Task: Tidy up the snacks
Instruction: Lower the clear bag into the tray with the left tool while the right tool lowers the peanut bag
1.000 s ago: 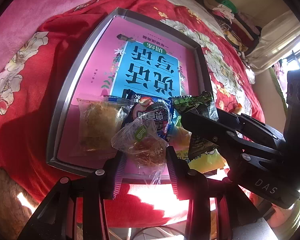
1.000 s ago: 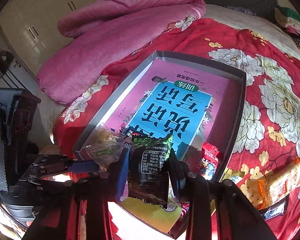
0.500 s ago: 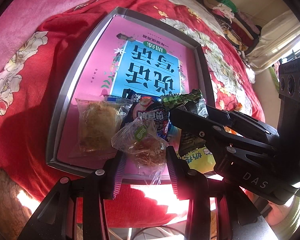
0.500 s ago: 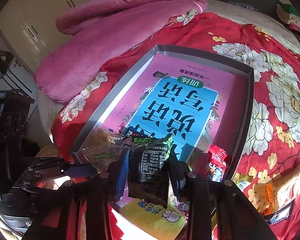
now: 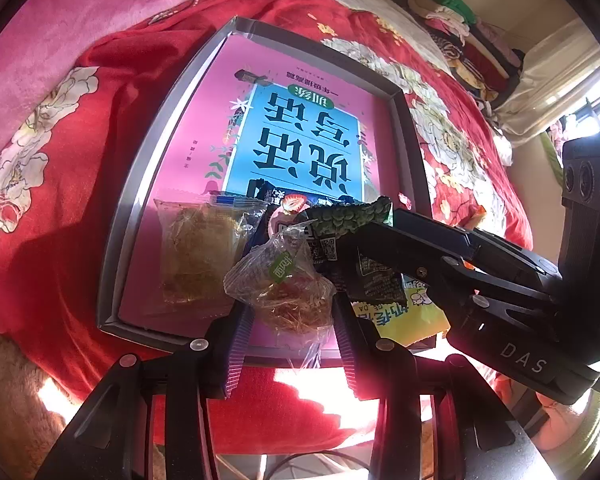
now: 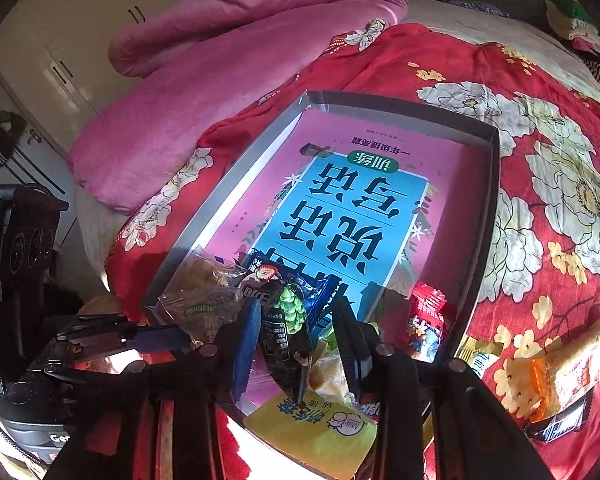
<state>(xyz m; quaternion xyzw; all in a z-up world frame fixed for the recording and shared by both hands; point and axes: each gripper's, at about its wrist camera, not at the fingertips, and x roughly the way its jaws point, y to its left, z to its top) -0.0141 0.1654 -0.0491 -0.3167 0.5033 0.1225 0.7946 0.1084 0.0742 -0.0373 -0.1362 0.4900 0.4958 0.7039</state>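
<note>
While crinkly, the clear pastry packet (image 5: pixel 288 292) bulges roundly.

Both tongs point steeply down, left tongs (image 5: pixel 288 332) and right tongs (image 6: pixel 296 336) each clamped on something.

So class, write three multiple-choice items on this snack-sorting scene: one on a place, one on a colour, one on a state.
1. Where does the pink and blue book lie?
A. inside the grey tray
B. on the pink blanket
C. on the floor

2. What colour is the packet in the right tongs?
A. white
B. dark with green print
C. orange

3. What are the left tongs doing?
A. standing empty
B. lying inside the tray
C. holding a clear-wrapped pastry

Answers: 1 A, the tray's walls frame the book. 2 B, the dark green packet sits between the pads. 3 C, the wrapper is pinched between both pads.
</note>
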